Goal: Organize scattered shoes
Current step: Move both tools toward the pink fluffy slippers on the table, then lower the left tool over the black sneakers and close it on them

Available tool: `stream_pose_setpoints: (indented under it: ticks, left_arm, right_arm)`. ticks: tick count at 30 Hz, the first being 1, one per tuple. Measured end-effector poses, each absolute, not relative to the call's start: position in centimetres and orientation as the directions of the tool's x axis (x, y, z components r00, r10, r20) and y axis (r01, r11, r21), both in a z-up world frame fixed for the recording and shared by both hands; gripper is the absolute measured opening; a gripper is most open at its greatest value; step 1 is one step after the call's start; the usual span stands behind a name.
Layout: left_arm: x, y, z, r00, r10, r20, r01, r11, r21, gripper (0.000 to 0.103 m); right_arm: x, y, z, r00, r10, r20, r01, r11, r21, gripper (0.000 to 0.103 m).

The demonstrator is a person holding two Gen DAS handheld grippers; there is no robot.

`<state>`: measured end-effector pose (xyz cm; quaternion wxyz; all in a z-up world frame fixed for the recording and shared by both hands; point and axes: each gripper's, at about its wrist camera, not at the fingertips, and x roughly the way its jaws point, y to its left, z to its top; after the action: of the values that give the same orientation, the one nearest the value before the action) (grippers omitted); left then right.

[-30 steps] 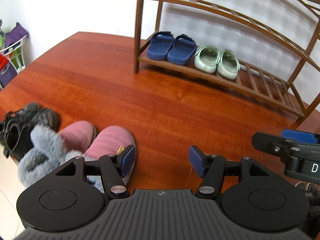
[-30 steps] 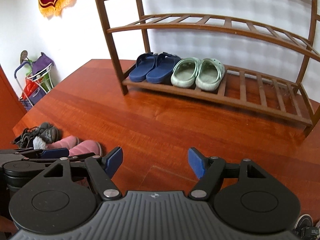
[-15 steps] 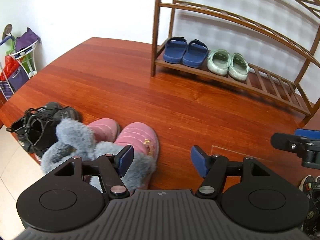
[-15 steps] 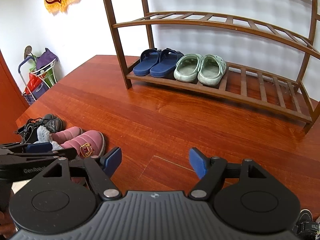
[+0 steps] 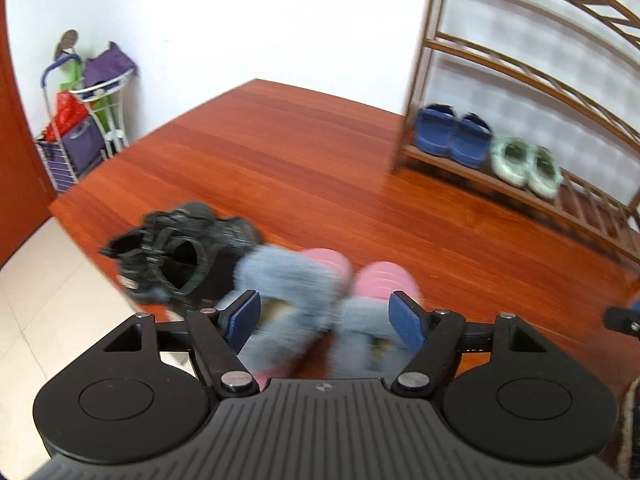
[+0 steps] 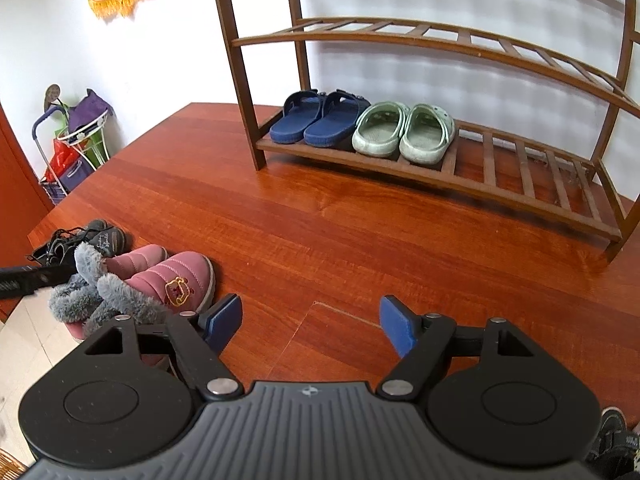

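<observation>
— What do the rigs look like?

— The left matte black plastic two-finger gripper (image 5: 324, 320) has a ribbed grey-black housing, two round discs, triangular cut-outs in its linkage arms and silver rivets at the pivots.

— And the fingertips?

— Flat dark-blue rubber pads (image 5: 242, 318). The right matte black plastic two-finger gripper (image 6: 310, 320) matches it, with a small round emblem on the ribbed housing.
</observation>
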<state>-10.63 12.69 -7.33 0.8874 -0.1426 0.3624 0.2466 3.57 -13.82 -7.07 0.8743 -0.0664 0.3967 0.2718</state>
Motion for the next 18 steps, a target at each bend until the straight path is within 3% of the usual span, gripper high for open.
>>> stream_pose_setpoints:
  ticks: [10,18]
  left_arm:
    - [-11.3,21.0,-8.6,0.563,0.358,-0.745,-0.547,0.837,-0.011,0.073]
    - [-9.9,27.4,-10.5,0.537,0.276,-0.797,-0.467,0.884,-0.009,0.073]
  right_arm:
    - [1.8,-10.5,-7.8,0.540,0.370,-0.756,-0.467,0.879,0.096,0.081]
    - [0.4,-8.5,-8.0,0.564,0.306,-0.767,-0.387,0.918,0.082,0.082]
